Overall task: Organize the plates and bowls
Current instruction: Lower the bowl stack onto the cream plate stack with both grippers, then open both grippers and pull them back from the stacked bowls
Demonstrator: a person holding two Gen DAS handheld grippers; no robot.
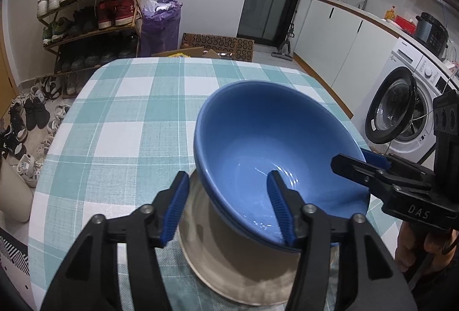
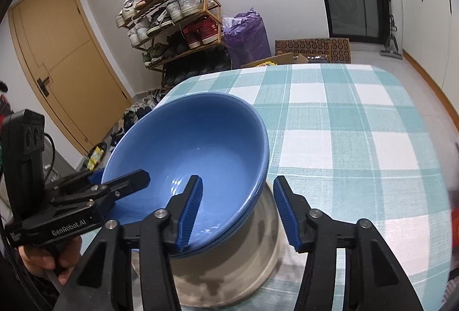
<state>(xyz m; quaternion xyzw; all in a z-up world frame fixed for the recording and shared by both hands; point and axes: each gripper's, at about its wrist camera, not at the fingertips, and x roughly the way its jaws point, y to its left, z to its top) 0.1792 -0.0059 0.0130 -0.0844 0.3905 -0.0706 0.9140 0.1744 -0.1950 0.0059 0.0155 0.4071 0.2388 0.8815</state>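
Note:
A blue bowl [image 1: 266, 156] sits stacked in another blue bowl, resting on a beige plate [image 1: 229, 262] on the checked tablecloth. My left gripper [image 1: 229, 205] is open, its jaws straddling the bowl's near rim, one finger inside and one outside. My right gripper [image 2: 238, 210] is open too, straddling the rim of the same bowl [image 2: 195, 156] on the opposite side, above the plate [image 2: 238, 268]. Each gripper shows in the other's view: the right one [image 1: 358, 164], the left one [image 2: 120, 182]. Neither pad visibly presses the rim.
The teal and white checked table [image 1: 137, 121] stretches away behind the stack. Beyond it are a shoe rack [image 1: 89, 1], a purple bag [image 1: 162, 24], cardboard boxes, a washing machine [image 1: 407, 107] and a kitchen counter. A wooden door [image 2: 66, 58] stands left.

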